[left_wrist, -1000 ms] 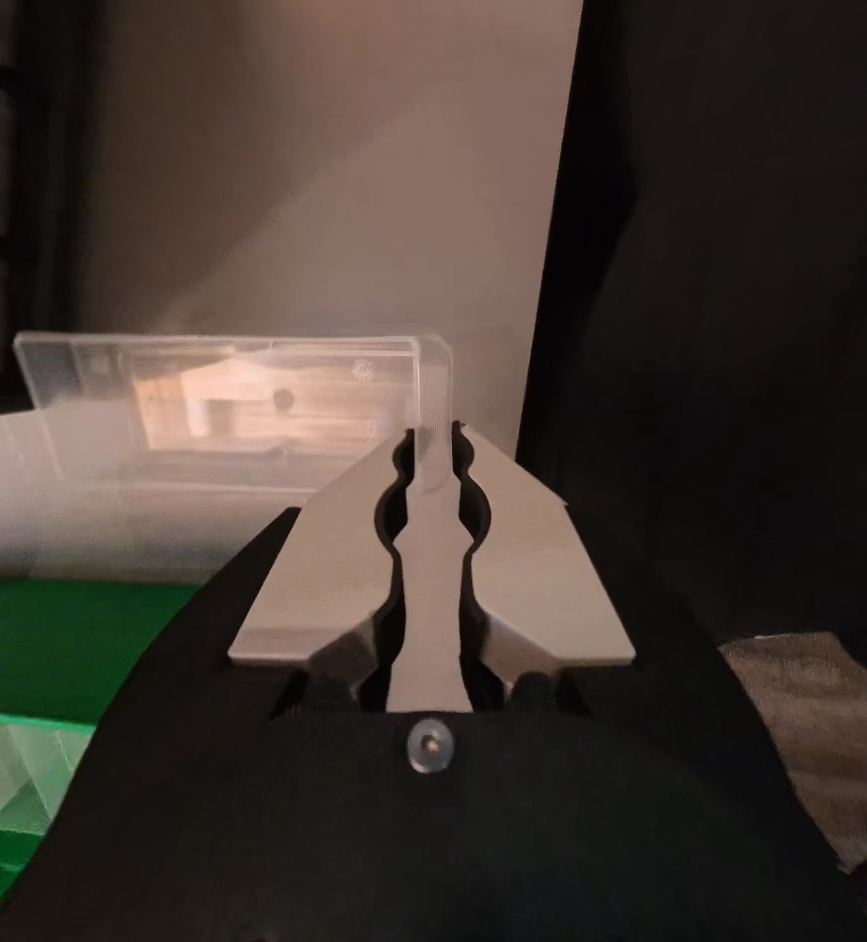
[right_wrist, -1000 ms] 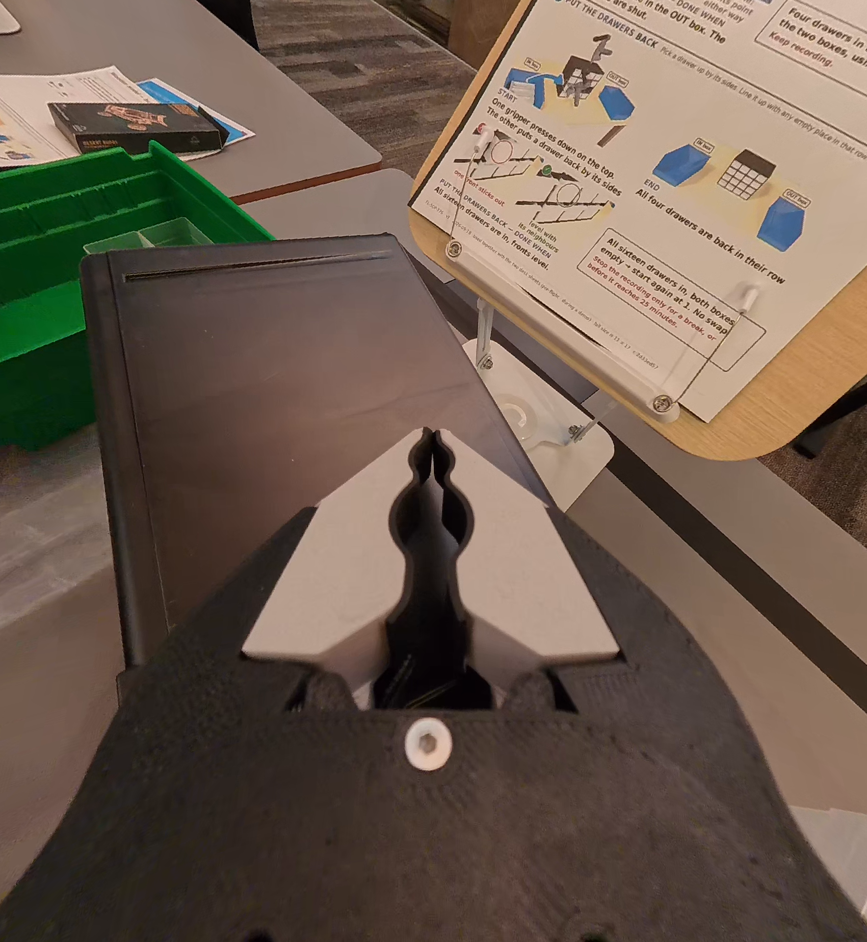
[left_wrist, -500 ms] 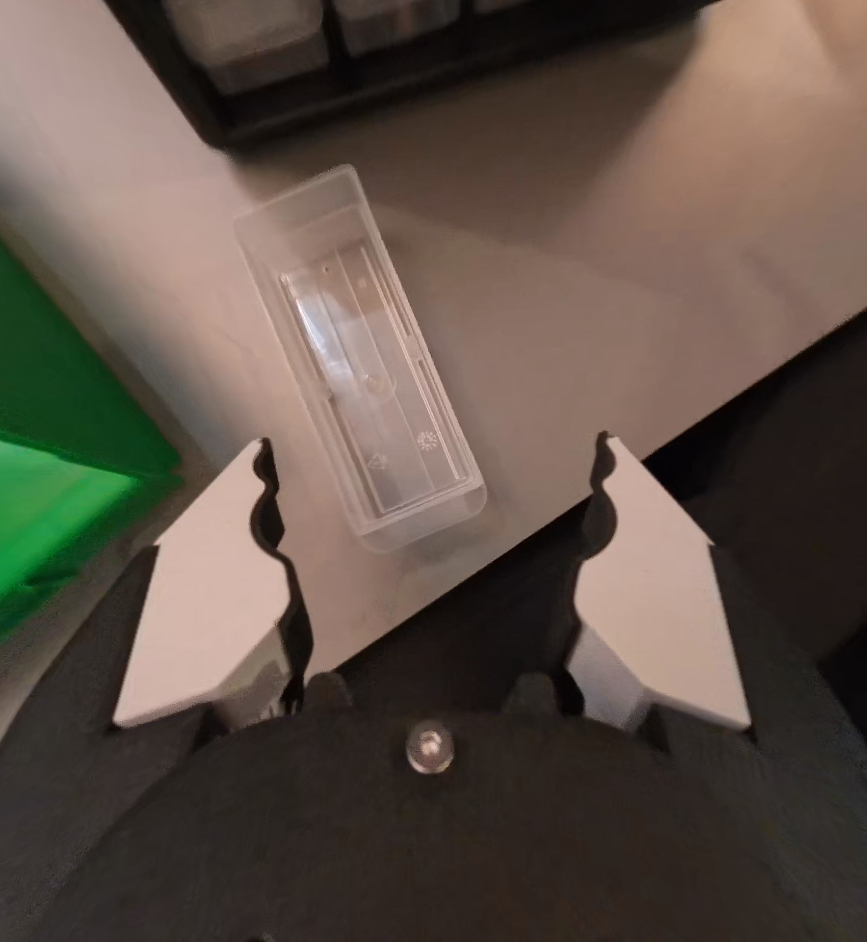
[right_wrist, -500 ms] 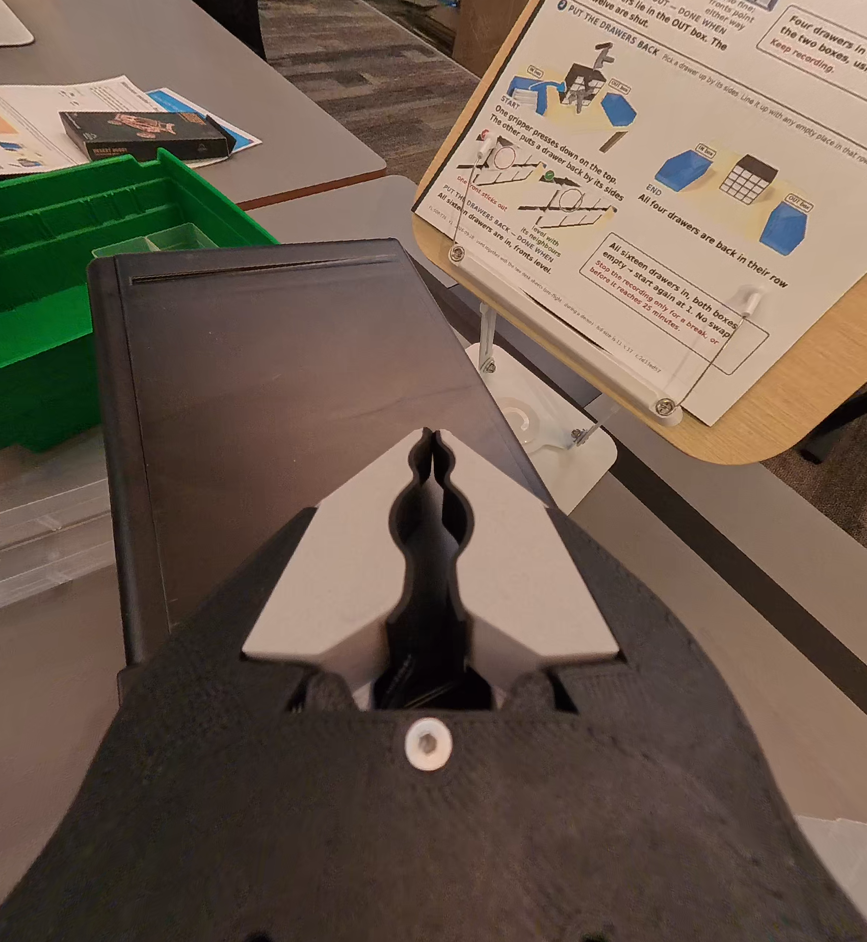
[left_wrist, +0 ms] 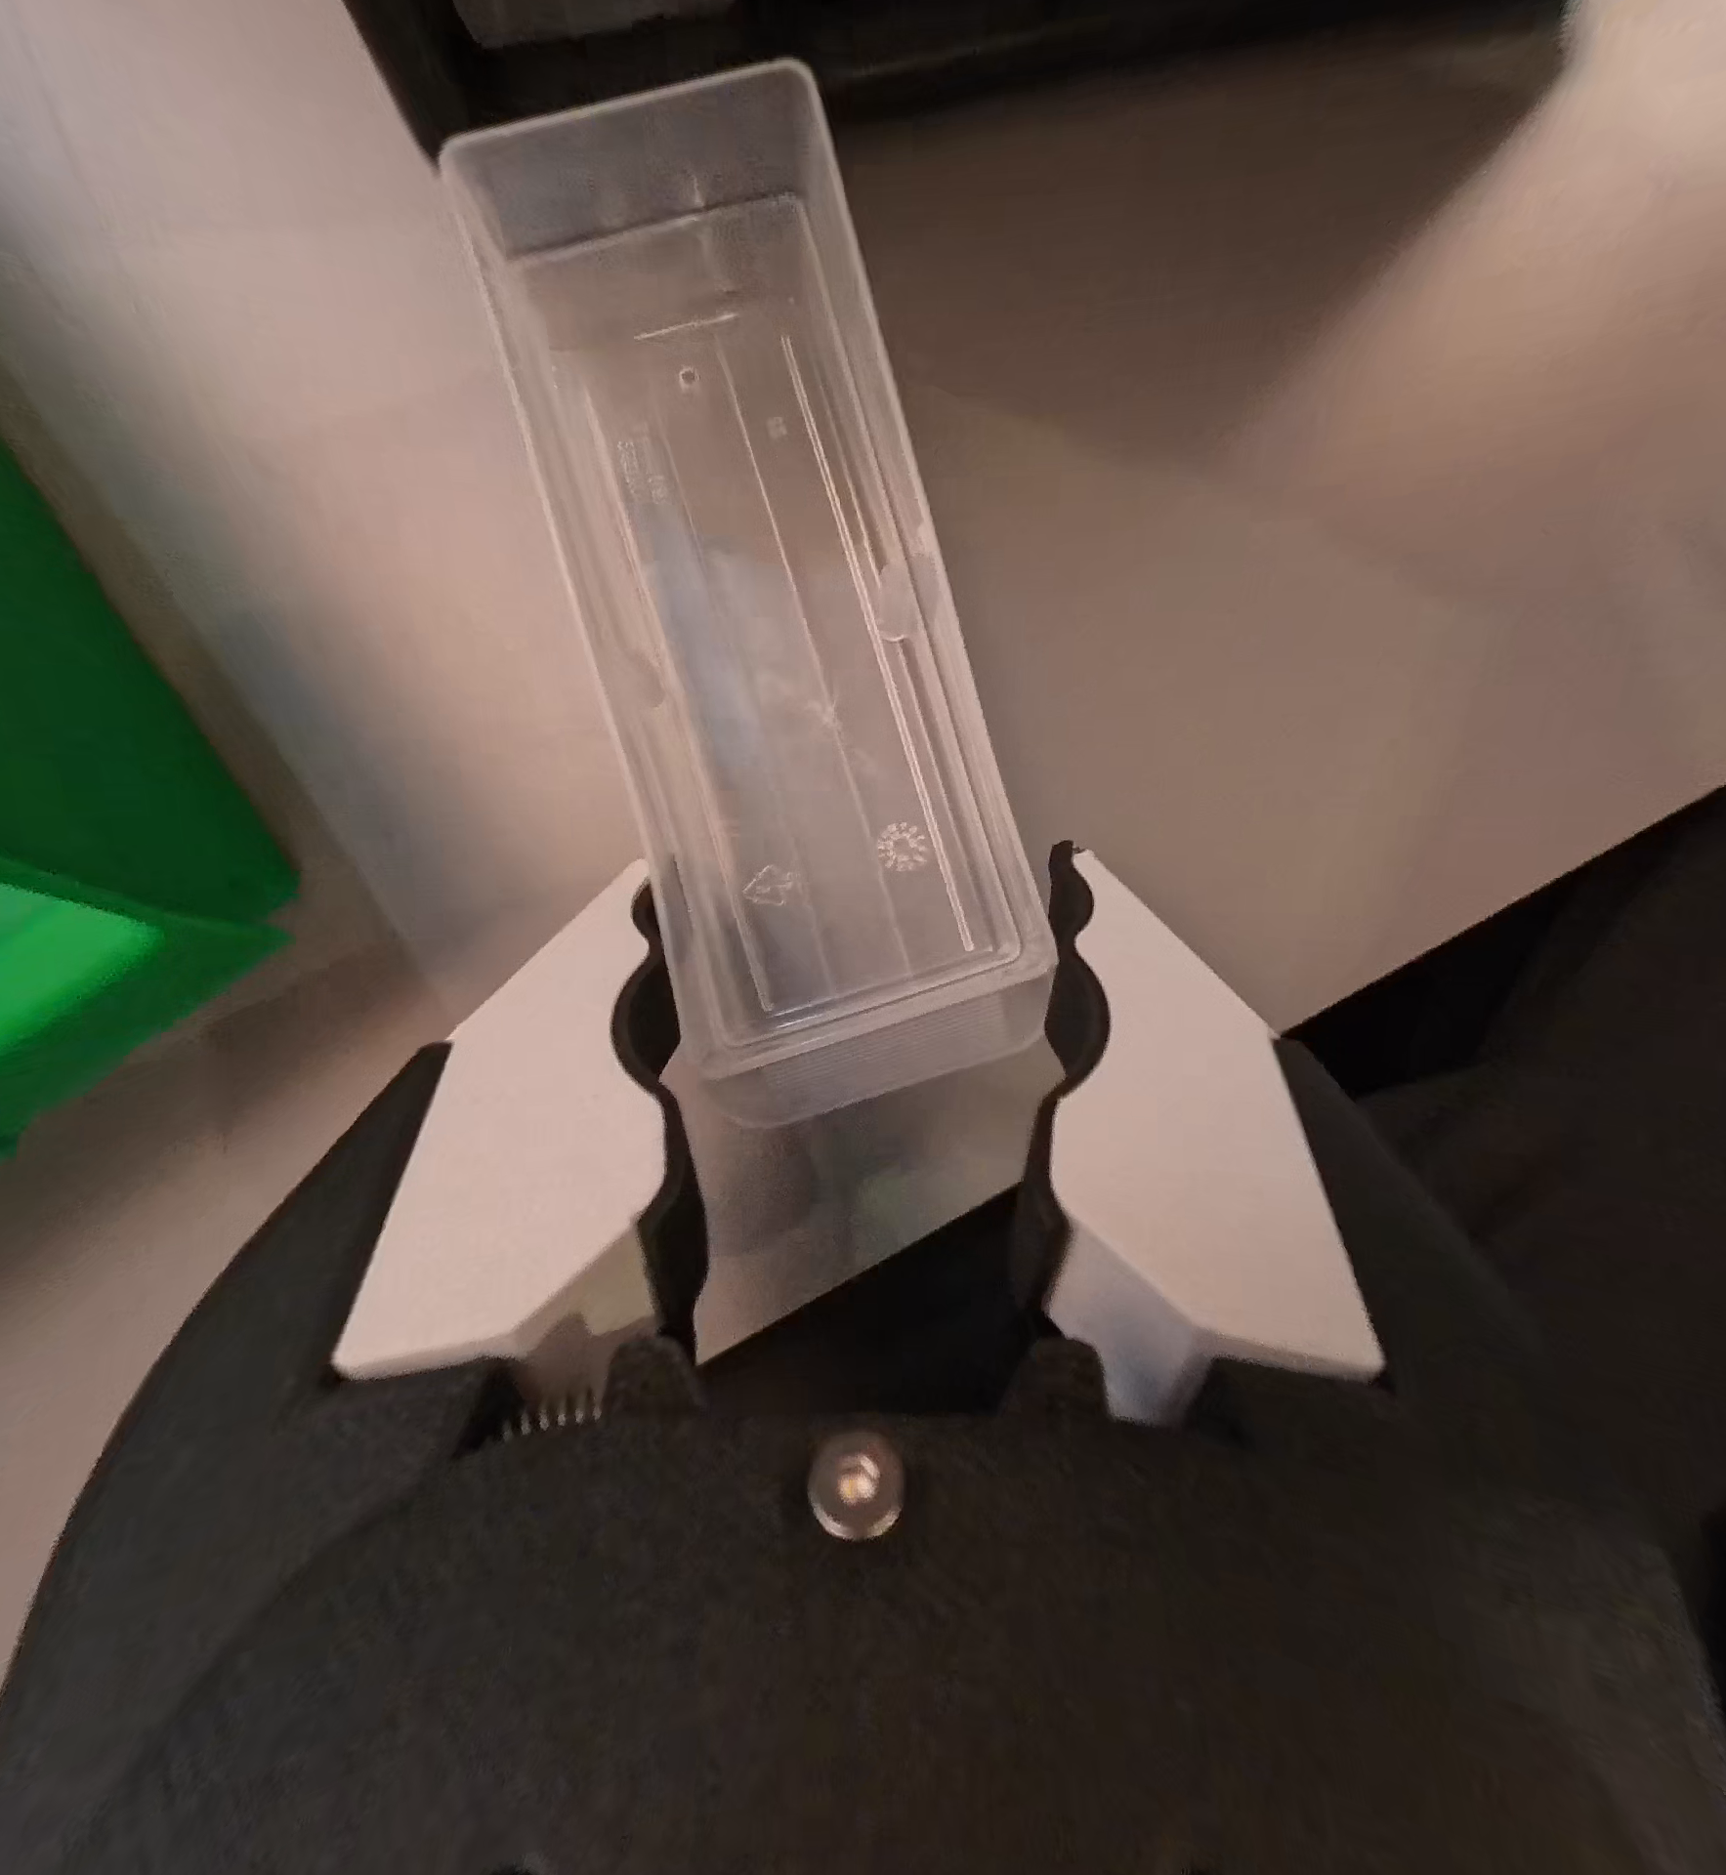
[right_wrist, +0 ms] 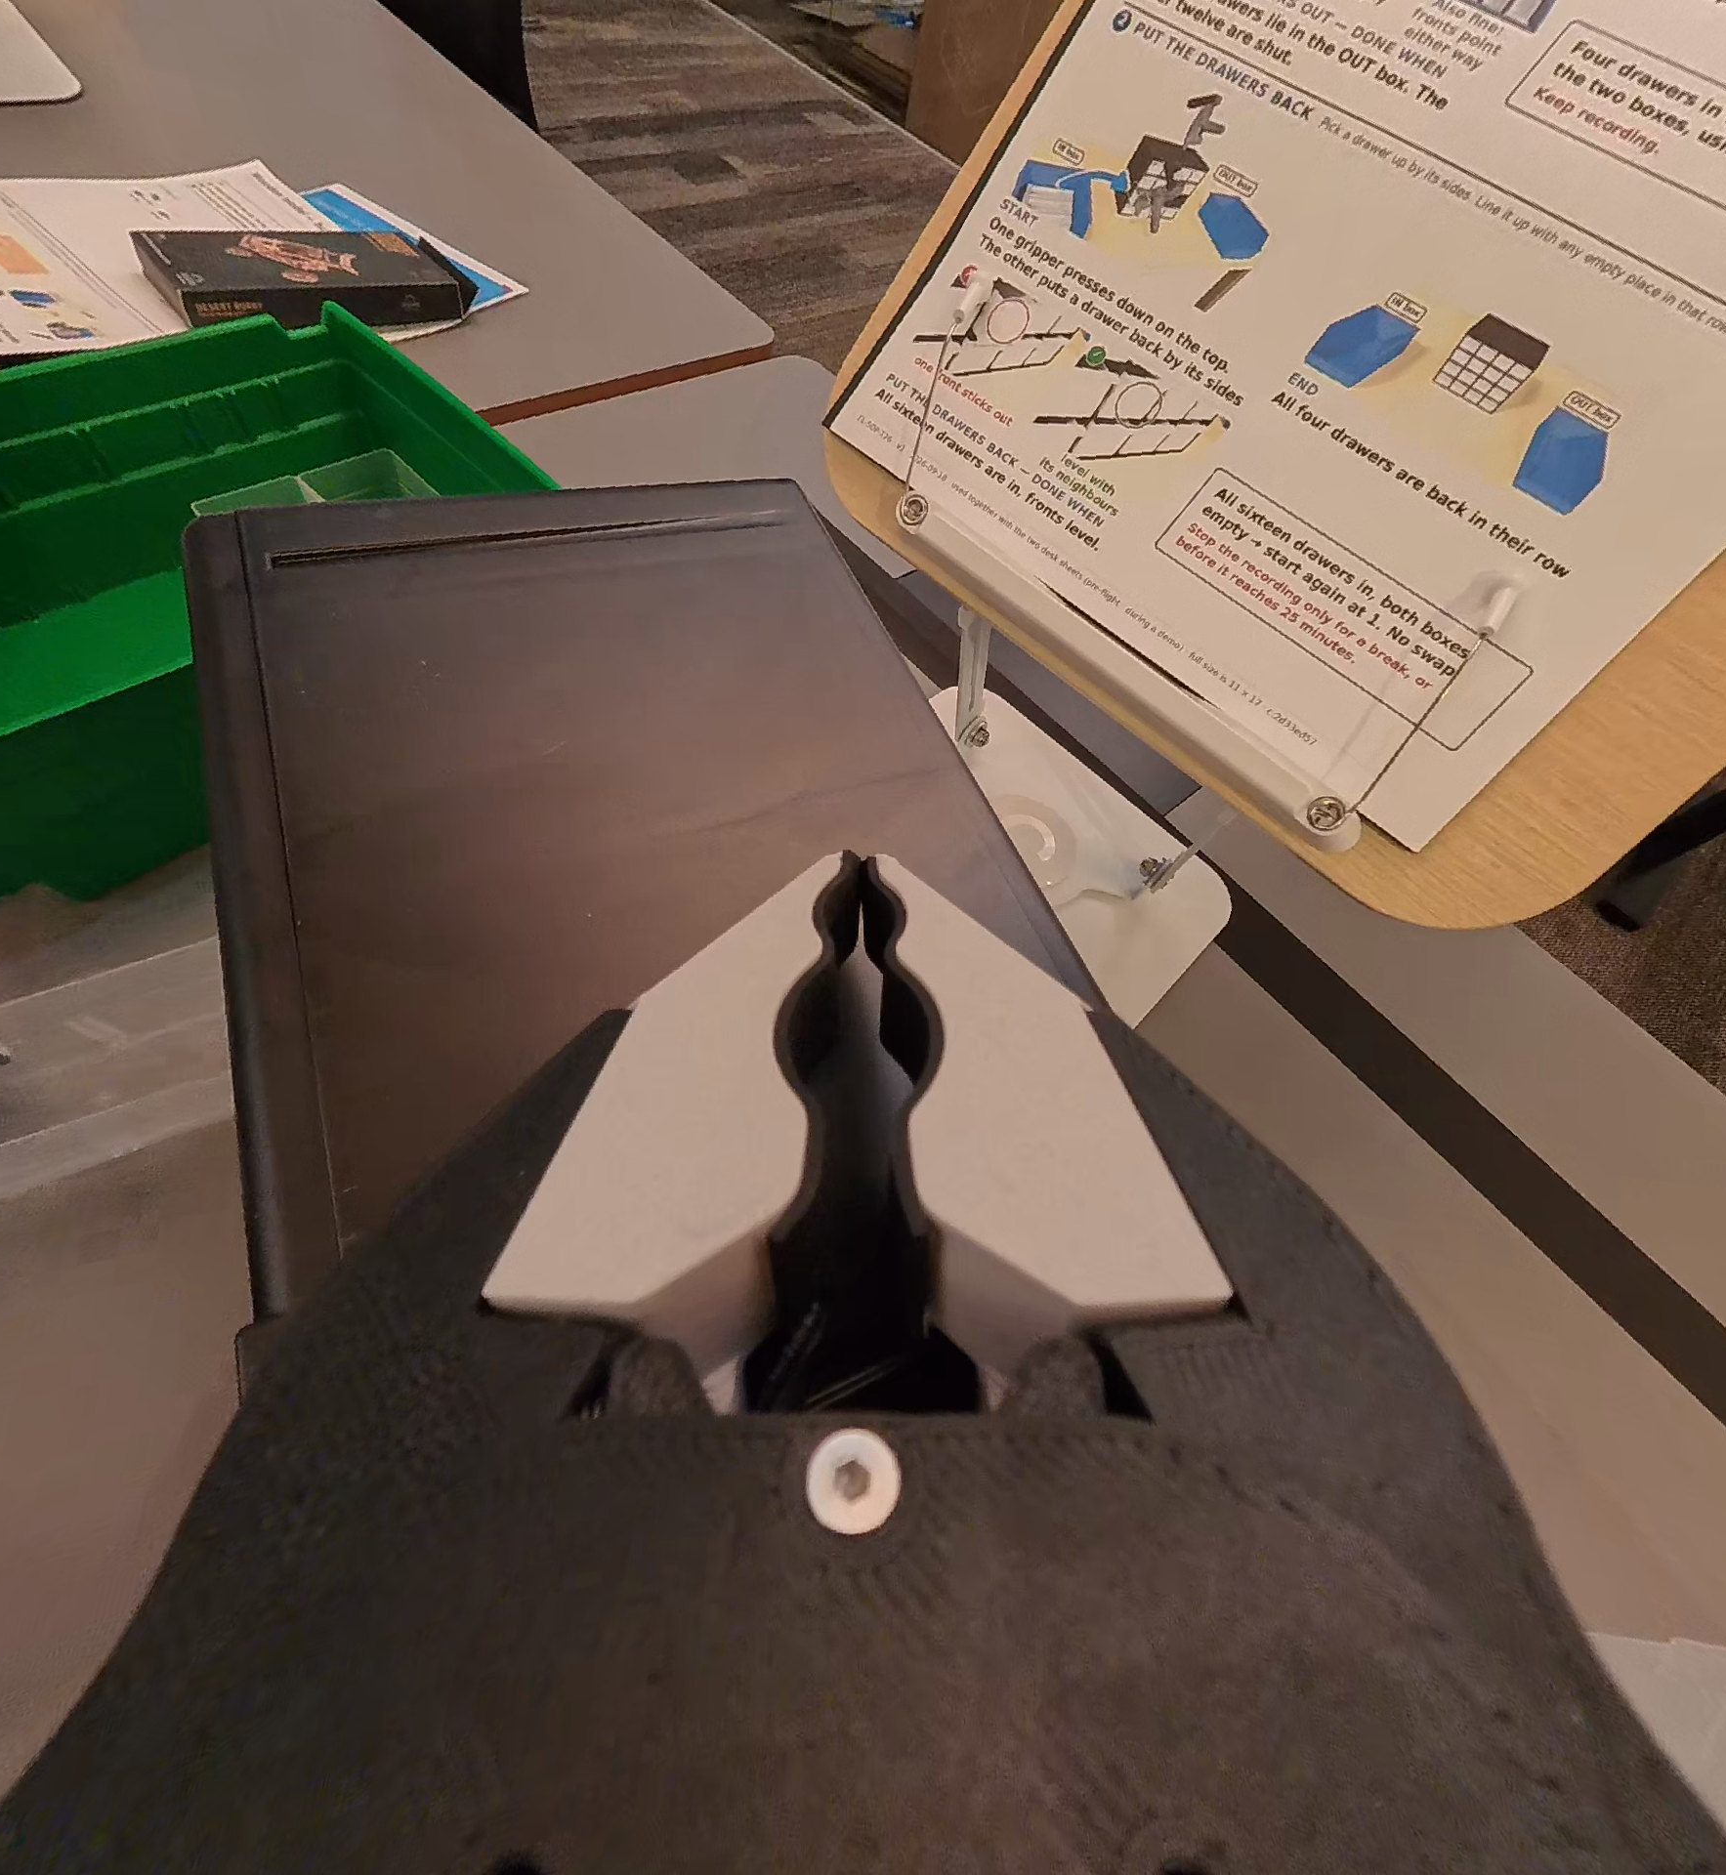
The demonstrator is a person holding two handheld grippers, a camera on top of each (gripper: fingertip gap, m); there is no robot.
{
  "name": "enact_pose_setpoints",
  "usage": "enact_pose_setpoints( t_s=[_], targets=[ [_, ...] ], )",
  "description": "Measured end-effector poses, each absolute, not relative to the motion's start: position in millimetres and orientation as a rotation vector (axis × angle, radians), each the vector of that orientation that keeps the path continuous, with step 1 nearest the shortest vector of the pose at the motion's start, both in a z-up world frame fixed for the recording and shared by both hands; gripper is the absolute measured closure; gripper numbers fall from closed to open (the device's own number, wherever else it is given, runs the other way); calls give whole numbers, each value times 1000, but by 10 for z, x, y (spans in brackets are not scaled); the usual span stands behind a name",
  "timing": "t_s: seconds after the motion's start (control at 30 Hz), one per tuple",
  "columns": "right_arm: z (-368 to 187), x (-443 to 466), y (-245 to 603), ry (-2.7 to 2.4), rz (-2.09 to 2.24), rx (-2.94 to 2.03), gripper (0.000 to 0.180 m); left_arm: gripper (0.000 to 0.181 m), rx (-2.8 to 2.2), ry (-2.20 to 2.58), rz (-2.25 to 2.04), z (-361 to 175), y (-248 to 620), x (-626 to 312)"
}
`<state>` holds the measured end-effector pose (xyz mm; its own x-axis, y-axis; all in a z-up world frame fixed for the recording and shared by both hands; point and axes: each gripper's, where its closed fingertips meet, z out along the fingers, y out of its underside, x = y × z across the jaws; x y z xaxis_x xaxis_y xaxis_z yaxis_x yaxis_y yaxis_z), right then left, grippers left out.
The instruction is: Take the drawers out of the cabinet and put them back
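A: What does the left tool (left_wrist: pixel 853 883) look like?
B: Pale grey wedge fingers, wavy black inner edges, textured black body, one silver screw.
A: The right tool (right_wrist: pixel 858 862)?
B: Same build, white screw.

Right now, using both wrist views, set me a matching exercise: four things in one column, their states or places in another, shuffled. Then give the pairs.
Things:
1. left gripper
2. right gripper
3. clear drawer
4. green bin

States or places:
A. fingertips together, holding nothing, over the black cabinet top
B. beside the cabinet, on the table
C. near end between two fingers
D. fingers apart, flanking the drawer's sides

Pairs: 1-D, 2-A, 3-C, 4-B
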<state>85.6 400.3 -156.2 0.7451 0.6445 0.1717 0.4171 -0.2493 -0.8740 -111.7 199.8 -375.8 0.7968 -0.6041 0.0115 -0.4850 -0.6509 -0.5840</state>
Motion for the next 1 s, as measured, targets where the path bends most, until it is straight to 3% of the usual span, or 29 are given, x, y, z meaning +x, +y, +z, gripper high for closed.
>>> enact_pose_setpoints(
  t_s=[0.27, 0.6, 1.0],
  targets=[
    [-1562, 855, 4003, -817, 269, -1886, 180, 108, -2415, 991, -312, -3368, 1991, -828],
    [-1561, 857, 4002, -816, 268, -1886, 180, 109, -2480, 1118, -350, -3266, 2236, -583],
    [-1559, 855, 4000, -818, 269, -1885, 180, 110, -2468, 995, -415, -3100, 2360, -515]
  ],
)
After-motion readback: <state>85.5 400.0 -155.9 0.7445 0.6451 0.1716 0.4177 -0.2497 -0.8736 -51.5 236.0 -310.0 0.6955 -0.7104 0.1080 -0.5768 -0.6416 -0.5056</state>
